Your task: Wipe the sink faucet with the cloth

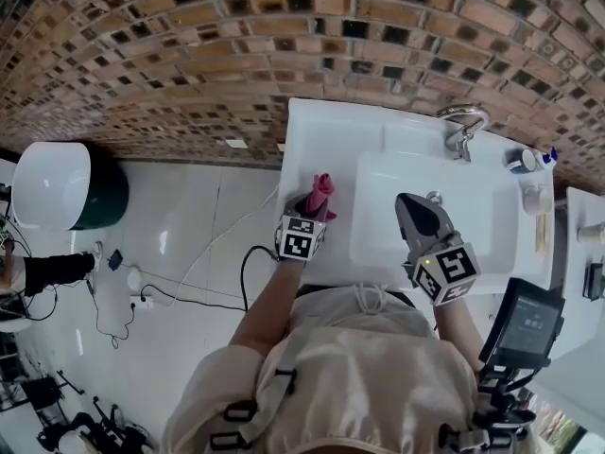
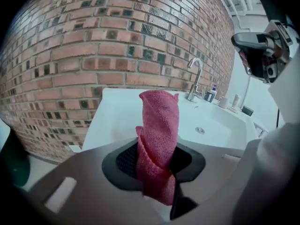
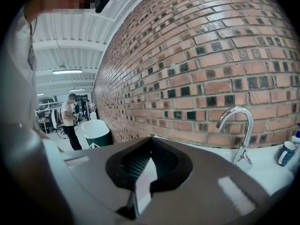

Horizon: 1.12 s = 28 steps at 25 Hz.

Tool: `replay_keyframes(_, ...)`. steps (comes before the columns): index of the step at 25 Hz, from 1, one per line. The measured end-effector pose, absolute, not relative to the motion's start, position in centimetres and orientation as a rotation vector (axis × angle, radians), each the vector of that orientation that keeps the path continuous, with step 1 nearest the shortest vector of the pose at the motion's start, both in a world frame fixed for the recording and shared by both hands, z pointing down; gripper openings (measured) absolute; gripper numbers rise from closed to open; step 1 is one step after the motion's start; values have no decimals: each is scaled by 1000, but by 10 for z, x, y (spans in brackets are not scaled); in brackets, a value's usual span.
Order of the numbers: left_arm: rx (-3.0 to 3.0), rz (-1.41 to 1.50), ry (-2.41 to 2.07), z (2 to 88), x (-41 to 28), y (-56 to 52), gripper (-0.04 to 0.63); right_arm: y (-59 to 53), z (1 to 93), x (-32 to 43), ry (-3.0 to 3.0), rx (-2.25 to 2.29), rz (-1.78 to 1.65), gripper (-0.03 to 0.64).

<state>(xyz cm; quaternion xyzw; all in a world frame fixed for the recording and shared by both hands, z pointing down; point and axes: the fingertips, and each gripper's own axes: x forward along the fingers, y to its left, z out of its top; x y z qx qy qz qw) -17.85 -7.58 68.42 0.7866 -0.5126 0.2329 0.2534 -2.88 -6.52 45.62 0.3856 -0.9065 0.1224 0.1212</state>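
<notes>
My left gripper (image 1: 313, 205) is shut on a pink cloth (image 1: 321, 188), which sticks up from between its jaws over the left ledge of the white sink (image 1: 326, 130). In the left gripper view the cloth (image 2: 160, 125) stands rolled and upright in my left gripper (image 2: 157, 150). The chrome faucet (image 1: 462, 125) rises at the back of the basin, far right of the cloth, and the faucet (image 2: 196, 77) is well beyond it. My right gripper (image 1: 417, 208) hovers over the basin with nothing in it, jaws together. From my right gripper (image 3: 149, 143) the faucet (image 3: 239, 131) shows ahead to the right.
A brick wall (image 1: 236, 45) runs behind the sink. Small bottles and a cup (image 1: 527, 161) stand right of the faucet. A white and green bin (image 1: 57, 185) and cables (image 1: 161, 296) are on the floor at left. A person (image 3: 70, 119) stands far off.
</notes>
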Motion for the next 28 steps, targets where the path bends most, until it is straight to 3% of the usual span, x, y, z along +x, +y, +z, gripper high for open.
replay_keyframes(5,2178,744,-1367,698,-168,-72,151,-64,458,-30,-2647,1123,359,-11)
replay_keyframes(8,2208,745,-1389,687,-166,-75,270,-67,456,-29,-2655,1124,358,-11)
replay_keyframes(10,2242,730,-1423,672,-167,-79,301,-69,456,-25,-2661,1133,362,-11)
replay_keyframes(19,2403,422,-1607,545,-174,-123,305,-80,441,-22,-2706,1164,351,-11)
replay_keyframes(25,2603,228,-1608,449,-127,-141,299,-92,423,3,-2726,1207,309,-11)
replay_keyframes(27,2688,201,-1599,425,-107,-144,274,-99,415,15,-2727,1237,291,-11)
replay_keyframes(28,2726,188,-1601,414,-100,-144,217,-102,412,19,-2727,1252,282,-11)
